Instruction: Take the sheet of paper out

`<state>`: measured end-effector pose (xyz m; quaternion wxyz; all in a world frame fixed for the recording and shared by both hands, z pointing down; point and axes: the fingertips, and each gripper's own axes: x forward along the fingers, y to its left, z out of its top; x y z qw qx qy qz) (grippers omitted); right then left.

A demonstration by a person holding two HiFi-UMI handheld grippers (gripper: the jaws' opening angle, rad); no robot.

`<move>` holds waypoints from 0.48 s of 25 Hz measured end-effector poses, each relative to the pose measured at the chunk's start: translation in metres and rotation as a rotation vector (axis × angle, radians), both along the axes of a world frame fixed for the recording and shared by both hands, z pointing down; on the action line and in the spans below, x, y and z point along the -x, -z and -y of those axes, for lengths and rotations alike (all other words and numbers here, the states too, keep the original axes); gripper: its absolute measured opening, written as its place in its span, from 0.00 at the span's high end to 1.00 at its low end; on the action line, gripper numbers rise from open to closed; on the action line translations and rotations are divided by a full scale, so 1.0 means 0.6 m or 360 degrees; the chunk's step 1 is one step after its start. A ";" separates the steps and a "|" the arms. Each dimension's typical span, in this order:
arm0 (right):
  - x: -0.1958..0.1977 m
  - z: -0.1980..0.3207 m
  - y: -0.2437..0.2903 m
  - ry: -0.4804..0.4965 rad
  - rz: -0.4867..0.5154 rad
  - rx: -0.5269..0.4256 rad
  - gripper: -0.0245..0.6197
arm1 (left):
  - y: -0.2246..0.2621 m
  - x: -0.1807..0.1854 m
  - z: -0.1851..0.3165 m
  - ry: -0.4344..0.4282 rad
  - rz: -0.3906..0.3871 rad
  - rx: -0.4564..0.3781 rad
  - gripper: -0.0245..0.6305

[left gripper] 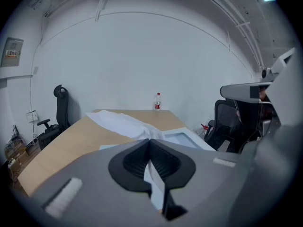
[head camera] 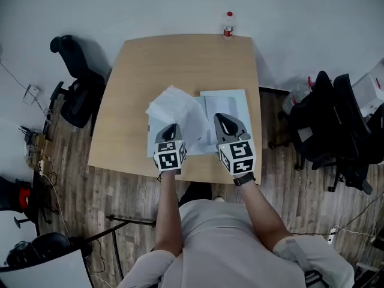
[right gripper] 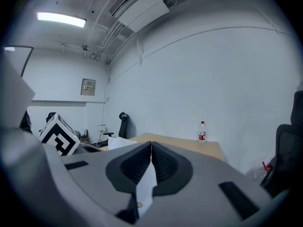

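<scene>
Quantities: 1 table (head camera: pixel 150 71), 1 bottle (head camera: pixel 228 24), 1 sheet of paper (head camera: pixel 174 107), 1 folder (head camera: pixel 231 101), 2 grippers: left gripper (head camera: pixel 171 127), right gripper (head camera: pixel 224 118).

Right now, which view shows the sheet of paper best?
The head view: most of the sheet of paper shows from above, raised over the table beside a folder. The left gripper view shows it foreshortened, running from the shut left gripper. The right gripper view catches only a white corner, probably its.

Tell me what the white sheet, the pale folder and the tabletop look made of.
White sheet: thin matte paper, by its creases and sag.
Pale folder: smooth plastic or coated card, lying flat with crisp edges; cannot tell which.
Tabletop: light wood or wood-look laminate, smooth, with faint grain.
</scene>
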<state>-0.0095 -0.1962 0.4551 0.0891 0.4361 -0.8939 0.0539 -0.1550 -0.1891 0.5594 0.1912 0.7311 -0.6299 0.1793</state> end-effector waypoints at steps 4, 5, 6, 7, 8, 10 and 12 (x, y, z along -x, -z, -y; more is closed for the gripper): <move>-0.013 -0.012 0.024 -0.0015 0.0022 -0.0051 0.94 | 0.050 -0.013 -0.006 -0.0013 0.0007 -0.0110 0.94; -0.016 -0.015 0.031 -0.0019 0.0027 -0.0066 0.94 | 0.063 -0.016 -0.009 -0.0016 0.0007 -0.0137 0.94; -0.018 -0.019 0.038 -0.0023 0.0032 -0.0081 0.94 | 0.076 -0.018 -0.011 -0.0017 0.0007 -0.0164 0.95; -0.020 -0.022 0.044 -0.0026 0.0037 -0.0096 0.94 | 0.089 -0.021 -0.014 -0.0018 0.0004 -0.0191 0.94; -0.021 -0.025 0.049 -0.0029 0.0041 -0.0107 0.94 | 0.101 -0.023 -0.016 -0.0019 0.0001 -0.0217 0.95; -0.024 -0.031 0.056 -0.0034 0.0046 -0.0123 0.94 | 0.124 -0.028 -0.020 -0.0023 -0.0009 -0.0267 0.95; -0.027 -0.038 0.060 -0.0035 0.0049 -0.0131 0.94 | 0.144 -0.035 -0.025 -0.0030 -0.0018 -0.0314 0.94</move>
